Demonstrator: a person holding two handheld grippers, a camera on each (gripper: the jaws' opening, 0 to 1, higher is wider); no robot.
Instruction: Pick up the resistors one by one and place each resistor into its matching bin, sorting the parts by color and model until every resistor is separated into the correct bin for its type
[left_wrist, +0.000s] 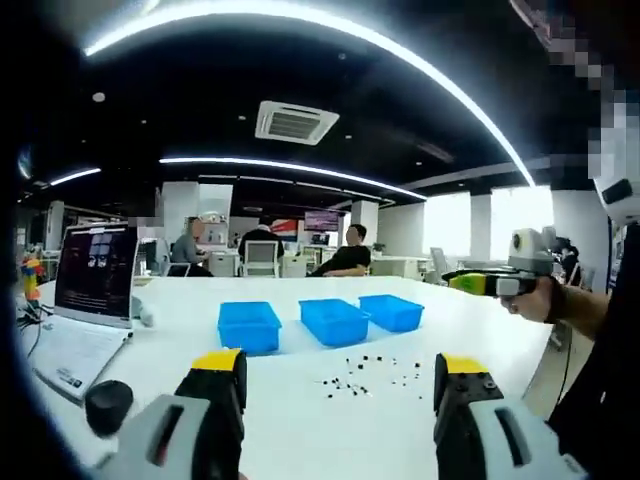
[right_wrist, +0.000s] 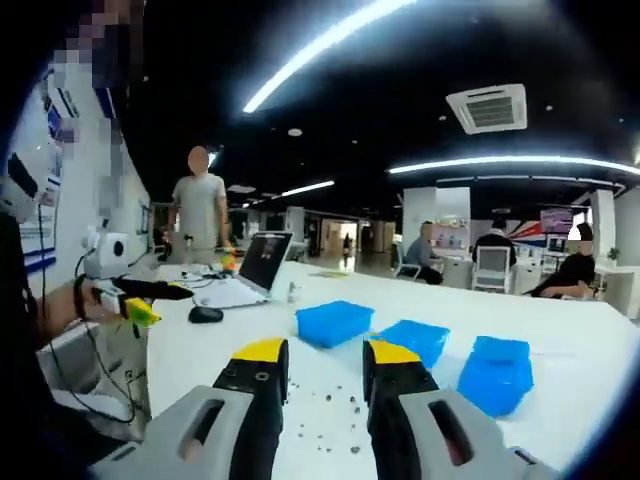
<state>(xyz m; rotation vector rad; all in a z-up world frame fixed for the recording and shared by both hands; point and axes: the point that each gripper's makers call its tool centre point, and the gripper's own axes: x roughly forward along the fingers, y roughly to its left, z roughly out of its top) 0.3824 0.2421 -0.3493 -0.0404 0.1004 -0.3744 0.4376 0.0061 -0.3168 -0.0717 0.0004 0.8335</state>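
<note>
Several small dark resistors (left_wrist: 365, 378) lie scattered on the white table (left_wrist: 300, 420), just in front of three blue bins (left_wrist: 249, 325) (left_wrist: 334, 320) (left_wrist: 392, 311) set in a row. My left gripper (left_wrist: 340, 368) is held above the table's near side, open wide, with nothing between its yellow-tipped jaws. In the right gripper view the resistors (right_wrist: 335, 410) lie below my right gripper (right_wrist: 326, 352), open and empty, and the bins (right_wrist: 335, 322) (right_wrist: 415, 340) (right_wrist: 497, 372) sit beyond it. Each gripper also appears in the other's view, held by a hand: right (left_wrist: 470, 283), left (right_wrist: 150, 302).
An open laptop (left_wrist: 90, 290) and a black mouse (left_wrist: 108, 405) sit at the table's left end, also seen as laptop (right_wrist: 255, 268) and mouse (right_wrist: 205, 314). A person (right_wrist: 200, 210) stands behind that end. Seated people (left_wrist: 345, 258) are at desks beyond the table.
</note>
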